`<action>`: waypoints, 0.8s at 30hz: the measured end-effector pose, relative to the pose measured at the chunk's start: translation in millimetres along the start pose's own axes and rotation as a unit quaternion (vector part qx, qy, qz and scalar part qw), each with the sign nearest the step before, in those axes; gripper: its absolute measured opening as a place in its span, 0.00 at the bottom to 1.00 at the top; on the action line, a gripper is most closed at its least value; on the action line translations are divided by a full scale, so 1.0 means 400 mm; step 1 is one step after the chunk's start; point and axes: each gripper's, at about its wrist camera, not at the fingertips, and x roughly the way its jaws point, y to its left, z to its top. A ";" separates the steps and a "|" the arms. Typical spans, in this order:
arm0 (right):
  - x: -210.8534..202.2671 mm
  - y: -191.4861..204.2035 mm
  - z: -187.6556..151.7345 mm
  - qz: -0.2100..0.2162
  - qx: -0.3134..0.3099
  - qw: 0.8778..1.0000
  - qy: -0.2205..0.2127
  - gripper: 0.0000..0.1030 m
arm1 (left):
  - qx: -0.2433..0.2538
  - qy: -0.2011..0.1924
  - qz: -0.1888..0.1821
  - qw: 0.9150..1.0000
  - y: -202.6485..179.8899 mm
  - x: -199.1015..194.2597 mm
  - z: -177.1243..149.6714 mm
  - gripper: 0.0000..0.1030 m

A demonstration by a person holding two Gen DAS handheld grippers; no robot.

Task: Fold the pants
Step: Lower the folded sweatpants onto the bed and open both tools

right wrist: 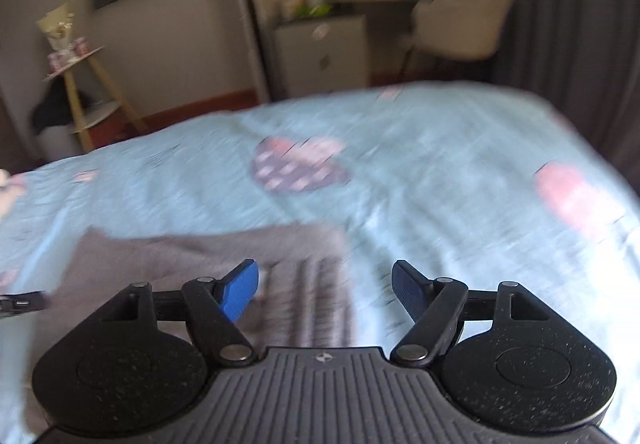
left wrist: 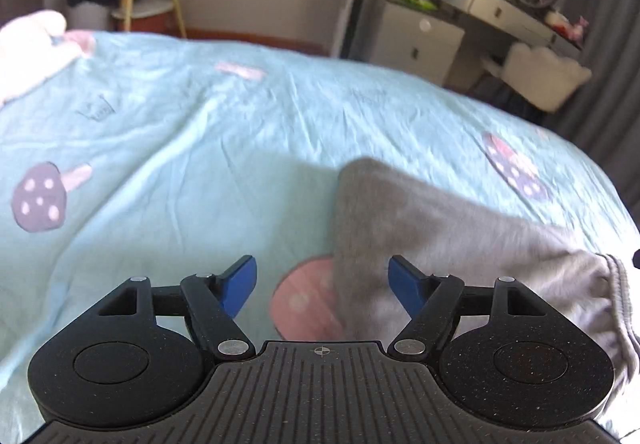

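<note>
A wide bed covered in a pale blue cotton sheet printed with pink and purple mushrooms (left wrist: 160, 116) fills both views. On it lies the pair of grey soft-knit pants (left wrist: 440, 244), already gathered into a compact, roughly rectangular bundle; the ribbed elastic waistband (left wrist: 618, 296) shows at the right edge of the left wrist view and directly below the right gripper in the other view (right wrist: 308, 300). The right wrist picture is smeared by motion, so finer creases cannot be read.

The left gripper (left wrist: 322, 284) hangs above the left edge of the bundle with its blue-padded jaws spread wide, holding nothing. The right gripper (right wrist: 324, 294) is likewise spread wide and empty, poised over the waistband end.

By the look of it, one fold is laid and both tools are between grasps. The next move likely calls for lowering each gripper onto an edge of the bundle, pinching through all layers together, then carrying that edge across evenly so the stack does not slide apart.
</note>
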 end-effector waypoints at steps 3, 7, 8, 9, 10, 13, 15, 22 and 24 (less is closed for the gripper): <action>-0.016 0.090 -0.004 0.062 -0.047 0.997 -0.011 0.67 | 0.019 -0.016 -0.030 0.999 -0.057 0.001 0.009 0.83; 0.035 0.189 -0.024 0.089 -0.078 0.993 0.008 0.46 | 0.077 -0.013 -0.022 0.997 -0.158 0.045 0.002 0.86; 0.056 0.197 -0.032 0.086 -0.075 0.993 0.014 0.46 | 0.083 -0.008 -0.016 0.996 -0.172 0.059 -0.002 0.86; 0.078 0.205 -0.044 0.067 -0.083 0.994 0.019 0.46 | 0.086 -0.001 -0.013 0.996 -0.183 0.076 -0.008 0.86; 0.098 0.201 -0.053 0.047 -0.088 0.995 0.025 0.46 | 0.085 0.006 -0.010 0.996 -0.187 0.090 -0.015 0.86; 0.130 0.155 -0.082 0.031 -0.093 0.995 0.031 0.19 | 0.087 0.004 0.006 0.996 -0.182 0.119 -0.033 0.88; 0.135 0.127 -0.095 0.042 -0.097 0.994 0.024 0.06 | 0.091 0.006 0.011 0.996 -0.178 0.136 -0.040 0.93; 0.113 0.138 -0.089 0.046 -0.091 0.994 0.045 0.09 | 0.062 0.024 0.020 0.998 -0.156 0.140 -0.045 0.99; 0.069 0.145 -0.097 0.059 -0.097 0.993 0.039 0.26 | 0.056 0.035 0.013 0.998 -0.151 0.119 -0.051 0.97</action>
